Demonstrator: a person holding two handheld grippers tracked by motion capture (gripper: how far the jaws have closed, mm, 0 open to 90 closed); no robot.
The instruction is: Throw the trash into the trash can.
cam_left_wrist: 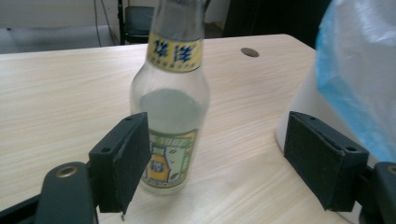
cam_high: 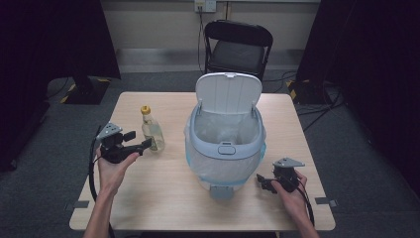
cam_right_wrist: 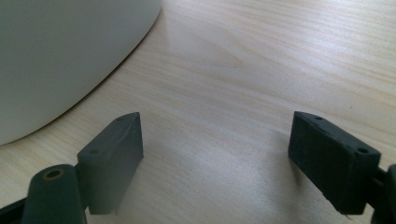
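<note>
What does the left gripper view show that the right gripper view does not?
The left gripper view has the glass bottle with its yellow neck label, standing between the open jaws of the left gripper, and the blue-edged bin liner. The right gripper view has the right gripper, open over bare wood. Both share the wooden table and the white bin at one side.
</note>
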